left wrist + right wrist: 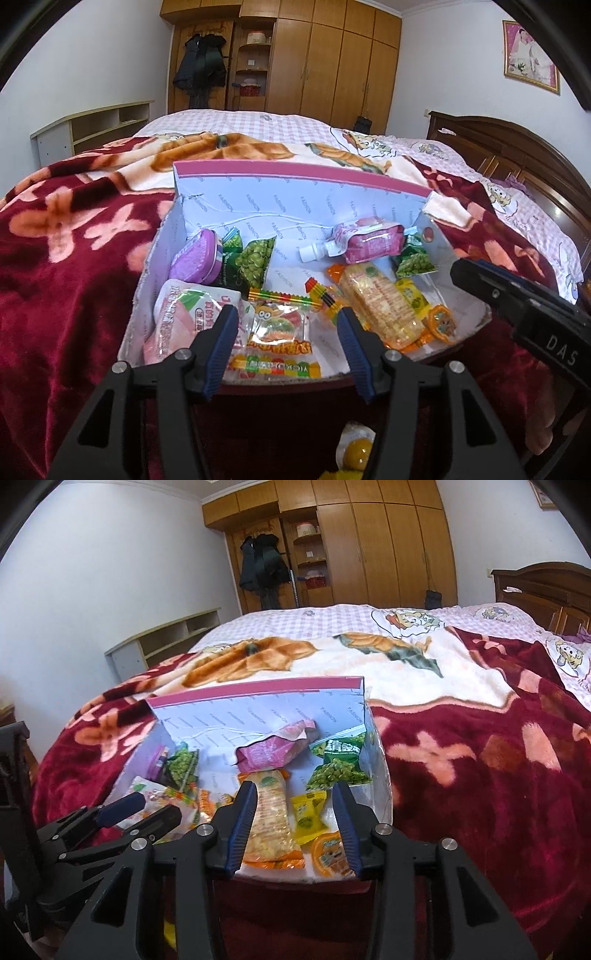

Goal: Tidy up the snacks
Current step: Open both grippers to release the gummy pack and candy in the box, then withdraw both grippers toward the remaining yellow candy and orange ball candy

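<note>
Snacks sat in shallow white box (207,221) with pink-edged raised back wall, on red floral blanket (74,236) atop bed. Inside: long rice-cracker pack (376,302) right of centre, long axis running from near rim toward back wall, slightly slanted in left wrist view. Pink spouted pouch (362,242) at back, lying crosswise, cap pointing left. Two green pea packets (255,258) (413,258), one on each side of the pouch, purple tub (195,258) at left on its side, pink-white packet (181,317) near left corner, gummy candy bag (280,332) at front centre, small yellow packet (308,812) and orange jelly cup (328,853) near right front rim. Left gripper (286,321) hovered over front rim, fingers spread, gummy bag seen between them but not pinched. Right gripper (295,801) likewise spread over yellow packet and cracker pack, pads clear of both, holding nothing. Judged step: between placements, items already dropped in, likely about to fetch more or tidy. One yellow snack (356,452) visible below left gripper, outside box on blanket, probably next. Next move would need lowering to it, closing squarely, lifting over near rim. Free floor left mid-box.
</note>
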A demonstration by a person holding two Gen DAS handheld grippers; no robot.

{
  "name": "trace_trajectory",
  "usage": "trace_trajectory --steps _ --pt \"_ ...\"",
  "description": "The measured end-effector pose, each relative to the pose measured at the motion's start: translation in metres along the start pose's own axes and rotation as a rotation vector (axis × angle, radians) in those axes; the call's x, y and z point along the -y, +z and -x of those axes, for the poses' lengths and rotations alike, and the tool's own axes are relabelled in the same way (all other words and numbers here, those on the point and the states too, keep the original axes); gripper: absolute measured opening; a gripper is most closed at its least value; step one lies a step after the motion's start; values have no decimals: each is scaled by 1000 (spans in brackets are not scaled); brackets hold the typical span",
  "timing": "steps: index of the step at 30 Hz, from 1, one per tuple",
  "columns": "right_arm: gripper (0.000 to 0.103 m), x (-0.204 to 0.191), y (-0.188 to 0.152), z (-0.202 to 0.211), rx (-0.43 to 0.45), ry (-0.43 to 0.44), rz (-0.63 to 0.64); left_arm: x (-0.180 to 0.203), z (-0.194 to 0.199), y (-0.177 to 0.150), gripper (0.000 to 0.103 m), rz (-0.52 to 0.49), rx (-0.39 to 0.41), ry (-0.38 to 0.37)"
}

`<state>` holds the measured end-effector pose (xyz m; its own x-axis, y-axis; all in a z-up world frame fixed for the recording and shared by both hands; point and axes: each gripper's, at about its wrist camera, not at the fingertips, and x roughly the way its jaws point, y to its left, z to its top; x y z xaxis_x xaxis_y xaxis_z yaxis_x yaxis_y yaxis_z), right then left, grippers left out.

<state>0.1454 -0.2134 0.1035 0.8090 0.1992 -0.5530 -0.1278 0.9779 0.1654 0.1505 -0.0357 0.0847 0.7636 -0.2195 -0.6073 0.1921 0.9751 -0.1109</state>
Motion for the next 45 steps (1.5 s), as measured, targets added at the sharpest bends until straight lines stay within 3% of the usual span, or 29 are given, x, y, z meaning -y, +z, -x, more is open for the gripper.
trace_trajectory --steps 20,35,45 --pt "44 -22 -36 52 27 64 -27 -16 66 -23 61 17 33 16" --pt "44 -21 -72 64 -13 95 -97 -7 68 -59 61 -4 -32 16" --pt "44 -13 -92 65 -34 69 -132 -1 64 -74 61 -16 -68 14"
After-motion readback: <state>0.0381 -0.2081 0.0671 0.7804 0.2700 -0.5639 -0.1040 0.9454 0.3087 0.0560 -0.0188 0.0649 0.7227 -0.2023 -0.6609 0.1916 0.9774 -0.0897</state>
